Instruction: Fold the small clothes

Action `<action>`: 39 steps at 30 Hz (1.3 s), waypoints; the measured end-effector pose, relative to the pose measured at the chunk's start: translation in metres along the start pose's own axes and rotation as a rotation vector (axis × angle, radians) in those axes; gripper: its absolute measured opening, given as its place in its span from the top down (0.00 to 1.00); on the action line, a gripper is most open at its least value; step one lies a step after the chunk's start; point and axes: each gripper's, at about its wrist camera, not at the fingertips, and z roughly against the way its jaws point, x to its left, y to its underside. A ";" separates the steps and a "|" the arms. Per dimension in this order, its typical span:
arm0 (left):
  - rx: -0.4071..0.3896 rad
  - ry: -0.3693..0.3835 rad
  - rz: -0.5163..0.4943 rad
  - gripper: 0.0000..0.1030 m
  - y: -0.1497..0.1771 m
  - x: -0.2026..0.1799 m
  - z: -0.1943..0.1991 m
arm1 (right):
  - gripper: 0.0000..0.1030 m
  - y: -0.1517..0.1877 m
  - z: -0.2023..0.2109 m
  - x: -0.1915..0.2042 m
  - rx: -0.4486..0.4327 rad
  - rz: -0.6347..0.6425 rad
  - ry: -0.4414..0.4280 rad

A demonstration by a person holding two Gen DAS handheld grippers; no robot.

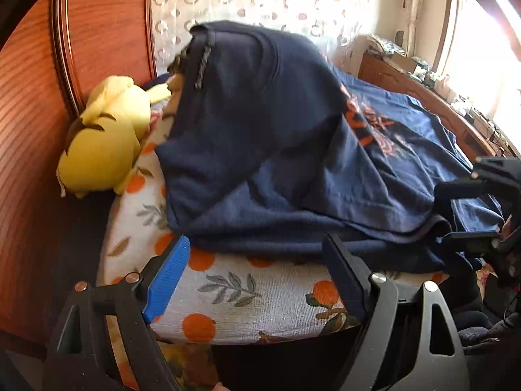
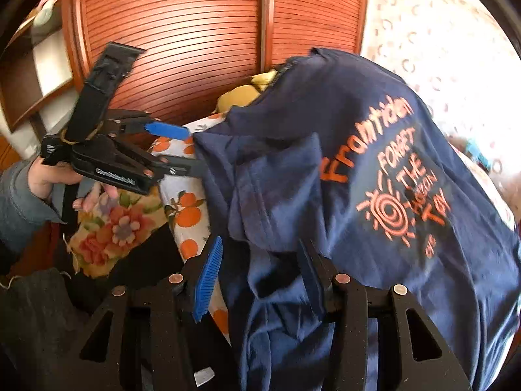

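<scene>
Navy T-shirt heaped on the bed, orange print facing up, one part folded over itself, and it sits on the orange-patterned sheet right beside the yellow plush toy. My left claw is spread wide, nothing in it, fingers just short of the shirt's near edge. My right claw is spread too, with loose navy cloth bunched between the fingers but not pinched. Wooden slatted panel stands behind.

Navy T-shirt with orange print; white bedsheet patterned with oranges and leaves. Yellow plush toy; reddish-brown slatted wardrobe.
</scene>
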 end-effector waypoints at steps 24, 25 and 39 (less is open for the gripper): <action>-0.003 -0.011 -0.037 0.19 0.004 -0.005 -0.007 | 0.98 -0.017 -0.018 -0.050 0.064 -0.030 -0.037; -0.003 -0.011 -0.036 0.19 0.004 -0.005 -0.007 | 0.98 -0.020 -0.015 -0.056 0.045 -0.046 -0.002; 0.000 -0.034 -0.035 0.19 0.005 -0.007 -0.006 | 0.64 0.002 -0.008 -0.117 -0.015 -0.349 0.319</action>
